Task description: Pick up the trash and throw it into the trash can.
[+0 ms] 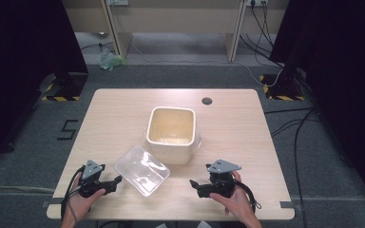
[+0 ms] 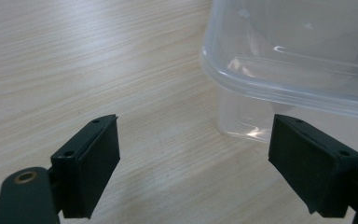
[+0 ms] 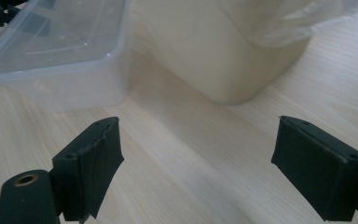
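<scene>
Two forearms enter at the desk's near edge, each hand holding a black gripper; the left gripper [image 1: 116,181] sits toward the near left corner, the right gripper [image 1: 193,183] toward the near right, and both have their jaws spread wide with nothing between them. Pale wood-grain covers the desk [image 1: 237,128], which has a small dark grommet [image 1: 207,100] near its far edge; grey carpet surrounds it, with black cables trailing on the right, yellow-and-black striped bases off both far corners, dark curtains at either side, and pale furniture legs along the back wall. A clear plastic container [image 1: 141,170] lies near the middle of the near edge, turned askew to it; the left gripper's jaws point at its left end, just beside it, and in the left gripper view its rim [image 2: 279,88] looms over the right jaw, though contact cannot be told. Behind it, touching or nearly so, stands a cream square tub [image 1: 171,134] at the desk's centre, open-topped; the right gripper lies apart from both, its jaws aimed toward them.
</scene>
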The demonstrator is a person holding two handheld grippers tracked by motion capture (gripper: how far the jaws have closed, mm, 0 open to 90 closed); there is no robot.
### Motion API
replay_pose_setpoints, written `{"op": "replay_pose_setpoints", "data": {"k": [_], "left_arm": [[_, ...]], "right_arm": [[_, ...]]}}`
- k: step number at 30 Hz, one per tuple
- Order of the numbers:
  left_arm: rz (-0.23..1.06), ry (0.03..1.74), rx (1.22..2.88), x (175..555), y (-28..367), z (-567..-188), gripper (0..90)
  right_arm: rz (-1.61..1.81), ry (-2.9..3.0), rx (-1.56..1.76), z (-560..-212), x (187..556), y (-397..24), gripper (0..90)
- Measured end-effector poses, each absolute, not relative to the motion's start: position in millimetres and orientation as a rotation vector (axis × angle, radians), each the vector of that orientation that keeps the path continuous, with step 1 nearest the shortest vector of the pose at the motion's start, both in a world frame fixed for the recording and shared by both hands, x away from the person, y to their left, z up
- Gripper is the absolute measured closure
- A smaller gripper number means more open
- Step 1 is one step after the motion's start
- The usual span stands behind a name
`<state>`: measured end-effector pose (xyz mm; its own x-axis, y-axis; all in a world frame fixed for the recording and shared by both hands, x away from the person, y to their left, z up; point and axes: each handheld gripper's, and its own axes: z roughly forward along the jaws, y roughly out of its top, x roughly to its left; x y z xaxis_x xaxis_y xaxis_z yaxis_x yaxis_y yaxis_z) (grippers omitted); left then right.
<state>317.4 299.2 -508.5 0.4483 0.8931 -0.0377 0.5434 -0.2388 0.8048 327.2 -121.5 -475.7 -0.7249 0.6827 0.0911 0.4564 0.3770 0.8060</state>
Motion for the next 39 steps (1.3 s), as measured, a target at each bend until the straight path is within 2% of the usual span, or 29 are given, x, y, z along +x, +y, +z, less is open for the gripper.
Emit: {"op": "replay_pose_setpoints", "data": {"k": [14,32,39], "left_arm": [[0.531,1.16,1.949,314,282,-510,16.4],[0.537,1.12,1.975,311,274,-511,16.8],[0.574,1.064,1.983,307,273,-507,17.4]], "right_arm": [[1.345,2.517,0.894,-475,338,-55,15.4],[1.519,2.66,1.046,-490,363,-17,15.8],[1.529,2.689,0.997,-492,360,-4,14.2]]}}
